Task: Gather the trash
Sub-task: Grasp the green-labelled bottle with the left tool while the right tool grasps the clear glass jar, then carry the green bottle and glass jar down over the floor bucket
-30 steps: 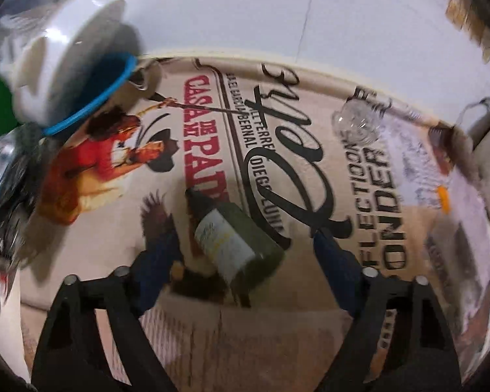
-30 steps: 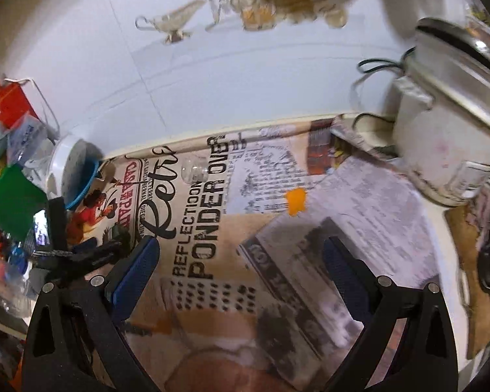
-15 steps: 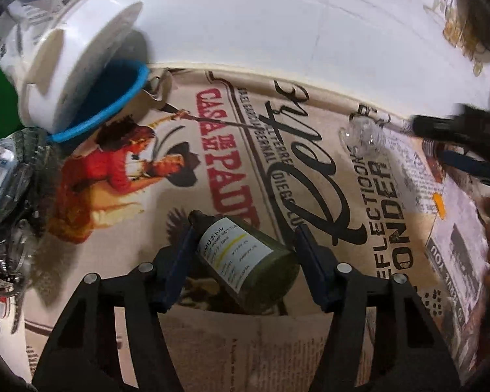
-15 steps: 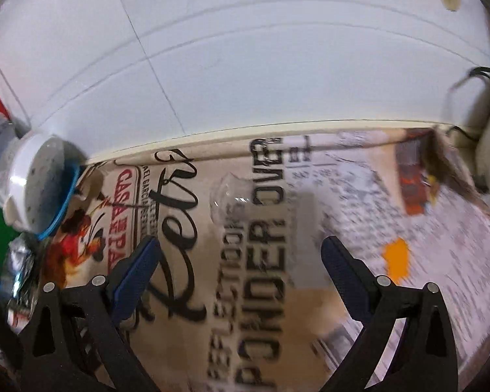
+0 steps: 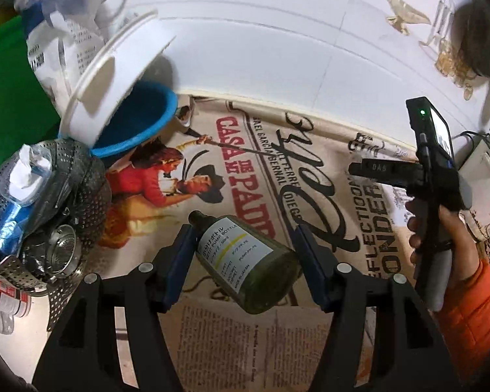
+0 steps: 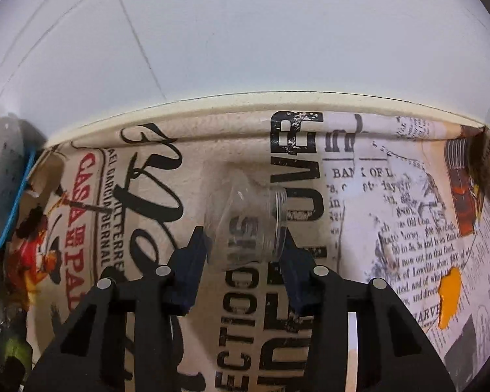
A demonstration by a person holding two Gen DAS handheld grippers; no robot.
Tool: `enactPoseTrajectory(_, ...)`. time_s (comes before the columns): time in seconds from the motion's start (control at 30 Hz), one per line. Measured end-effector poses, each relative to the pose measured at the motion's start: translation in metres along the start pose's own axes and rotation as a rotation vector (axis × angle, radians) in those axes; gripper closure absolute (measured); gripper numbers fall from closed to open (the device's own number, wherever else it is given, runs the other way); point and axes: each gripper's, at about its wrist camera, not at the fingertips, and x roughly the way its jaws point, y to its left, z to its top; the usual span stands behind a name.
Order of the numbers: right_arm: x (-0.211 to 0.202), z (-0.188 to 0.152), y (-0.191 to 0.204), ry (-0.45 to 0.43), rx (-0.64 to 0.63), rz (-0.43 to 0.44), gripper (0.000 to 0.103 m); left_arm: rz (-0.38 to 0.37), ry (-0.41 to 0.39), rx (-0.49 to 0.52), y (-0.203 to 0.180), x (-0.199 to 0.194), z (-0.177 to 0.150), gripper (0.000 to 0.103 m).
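Observation:
A dark green pump bottle (image 5: pixel 245 261) with a white label hangs tilted between the blue pads of my left gripper (image 5: pixel 245 254), lifted above the printed newspaper mat (image 5: pixel 238 150); the left pad touches its neck, and a gap shows at the right pad. A clear plastic jar (image 6: pixel 248 222) lies on its side on the mat between the fingertips of my right gripper (image 6: pixel 245 245), which stands narrowly around it. The right gripper and the hand in an orange sleeve also show in the left wrist view (image 5: pixel 434 196).
A white lid over a blue bowl (image 5: pixel 137 124), a metal strainer (image 5: pixel 45 209) with wrappers and a green bin (image 5: pixel 13 88) crowd the left. The white tiled wall (image 6: pixel 245 49) runs behind the mat. An orange scrap (image 6: pixel 449 300) lies to the right.
My left gripper closed around the green bottle and raised it off the mat. My right gripper moved forward and down to the clear jar and narrowed around it.

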Motion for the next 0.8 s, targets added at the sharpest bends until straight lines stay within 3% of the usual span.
enactPoseTrajectory(0.1, -0.031, -0.011, -0.001, -0.038, -0.032, 0.018, 0.069, -0.010, -0.021, 0.012, -0.012, -0.015, -0.001, 0.042)
enactPoseTrajectory(0.37, -0.146, -0.056, -0.034, -0.140, -0.074, 0.103, 0.069, -0.044, -0.083, 0.033, -0.066, -0.064, -0.012, 0.042)
enactPoseTrajectory(0.47, -0.170, -0.075, -0.047, -0.155, -0.071, 0.129, 0.069, -0.053, -0.100, 0.039, -0.090, -0.085, -0.023, 0.042)
enactPoseTrajectory(0.8, -0.272, -0.152, -0.110, -0.232, -0.106, 0.178, 0.069, -0.049, -0.175, 0.003, -0.171, -0.176, -0.096, 0.042)
